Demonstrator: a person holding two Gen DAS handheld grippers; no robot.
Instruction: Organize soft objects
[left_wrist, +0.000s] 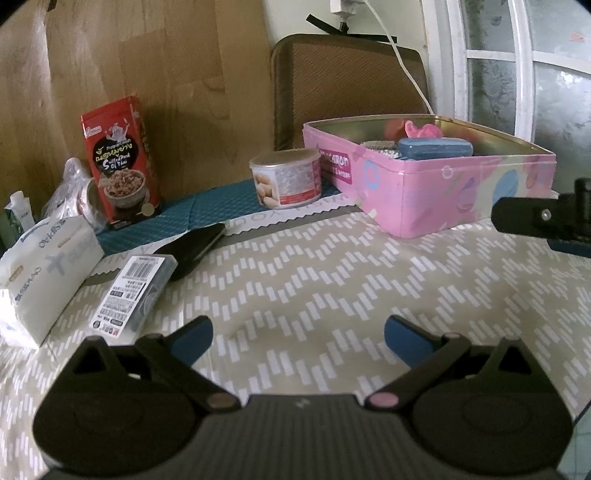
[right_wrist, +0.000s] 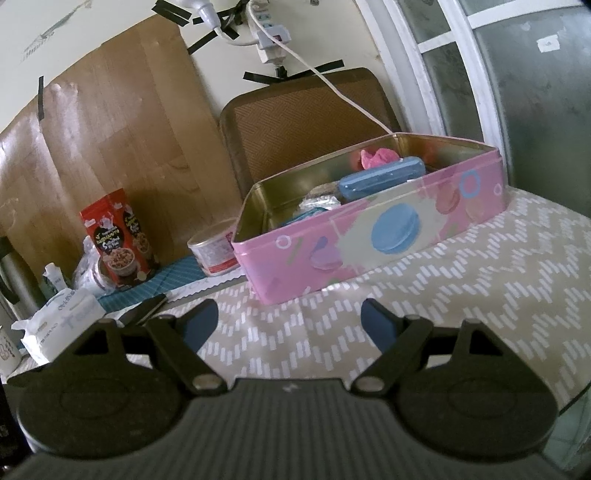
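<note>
Tin (right_wrist: 373, 236), pink and lidless, sits just past the right gripper (right_wrist: 288, 321), centre of that frame; in the left view it is upper right. Both pairs of fingers are spread wide with nothing between them, the left gripper (left_wrist: 298, 334) low over bare patterned cloth (left_wrist: 314, 266). Inside the tin lie a blue case (right_wrist: 380, 177), a pink soft thing (right_wrist: 376, 157) at the back and something silvery. The tin looks fairly full, so a careless reach could likely snag the rim or shove it toward the table edge. Tissue pack (left_wrist: 40, 266) lies far left.
</note>
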